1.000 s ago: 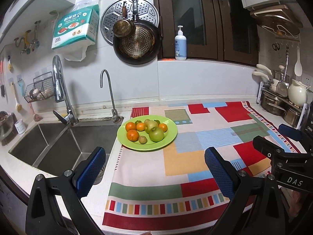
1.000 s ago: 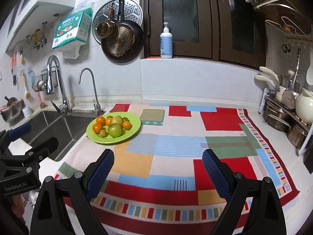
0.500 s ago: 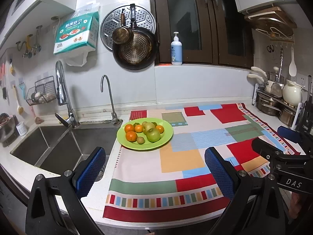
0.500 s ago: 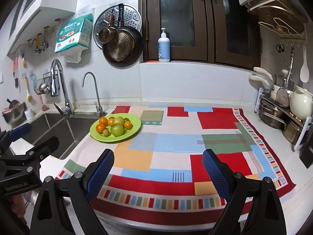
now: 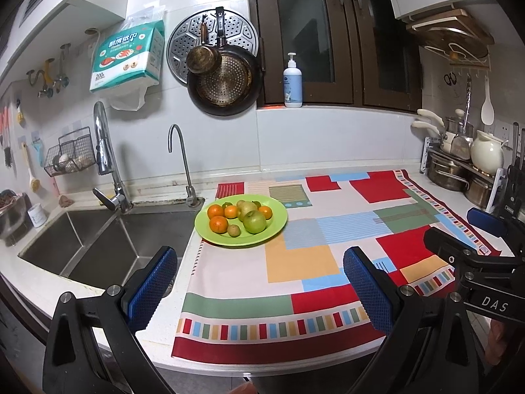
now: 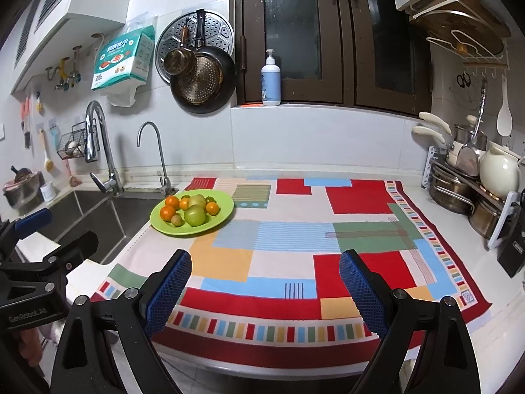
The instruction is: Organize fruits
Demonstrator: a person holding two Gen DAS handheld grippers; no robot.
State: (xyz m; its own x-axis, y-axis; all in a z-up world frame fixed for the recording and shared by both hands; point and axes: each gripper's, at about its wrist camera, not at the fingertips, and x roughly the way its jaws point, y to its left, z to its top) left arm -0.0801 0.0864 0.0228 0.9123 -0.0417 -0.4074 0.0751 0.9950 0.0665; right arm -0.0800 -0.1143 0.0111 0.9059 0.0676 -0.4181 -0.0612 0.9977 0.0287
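Note:
A green plate (image 5: 276,226) (image 6: 220,214) sits on the left part of a patchwork cloth (image 5: 295,262) (image 6: 295,239) by the sink. It holds several oranges (image 5: 219,224) (image 6: 168,212), a green apple (image 5: 254,221) (image 6: 195,215), a pale pear (image 5: 246,208) (image 6: 197,200) and a small kiwi (image 5: 234,230) (image 6: 177,220). My left gripper (image 5: 259,282) is open and empty, above the counter's front edge, well short of the plate. My right gripper (image 6: 265,282) is open and empty, over the cloth's front edge, to the right of the plate.
A double steel sink (image 5: 98,239) with two faucets (image 5: 108,164) lies left of the plate. A rack with pots and a white jug (image 6: 498,174) stands at the right. Pans (image 5: 226,78) hang on the wall; a soap bottle (image 5: 292,82) stands on the window ledge.
Both grippers have drawn back and risen from the counter, so the plate looks smaller and farther and the counter's front edge shows. The jaws have stayed open. The fruit has not moved.

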